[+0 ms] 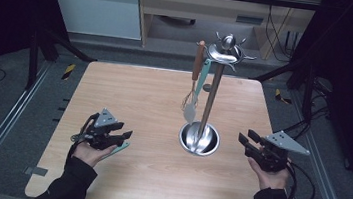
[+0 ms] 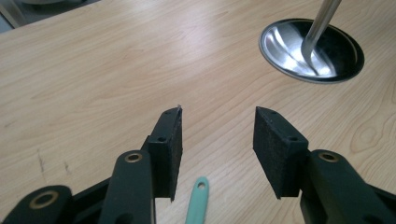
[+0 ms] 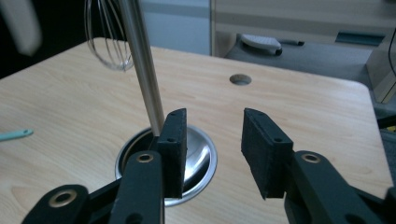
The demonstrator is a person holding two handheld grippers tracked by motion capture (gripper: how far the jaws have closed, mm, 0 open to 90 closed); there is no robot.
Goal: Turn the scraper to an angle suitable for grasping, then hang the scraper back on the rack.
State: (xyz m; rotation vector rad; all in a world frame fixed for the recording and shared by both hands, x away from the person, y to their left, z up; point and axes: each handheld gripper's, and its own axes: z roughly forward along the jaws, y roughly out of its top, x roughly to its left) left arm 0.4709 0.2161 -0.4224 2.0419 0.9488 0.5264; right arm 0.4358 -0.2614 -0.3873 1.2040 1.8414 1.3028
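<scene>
From above, your left gripper (image 1: 120, 138) rests low on the pale wooden table (image 1: 130, 89), jaws apart over the mint-green plastic utensil handle (image 1: 121, 148); your right gripper (image 1: 249, 140) hovers open beside the steel utensil stand (image 1: 209, 103).

In the left gripper view, the handle (image 2: 197, 203) lies flat between the pads, untouched. This looks like the pick-up step: close on it next.

In the right gripper view, nothing sits between the jaws.
</scene>
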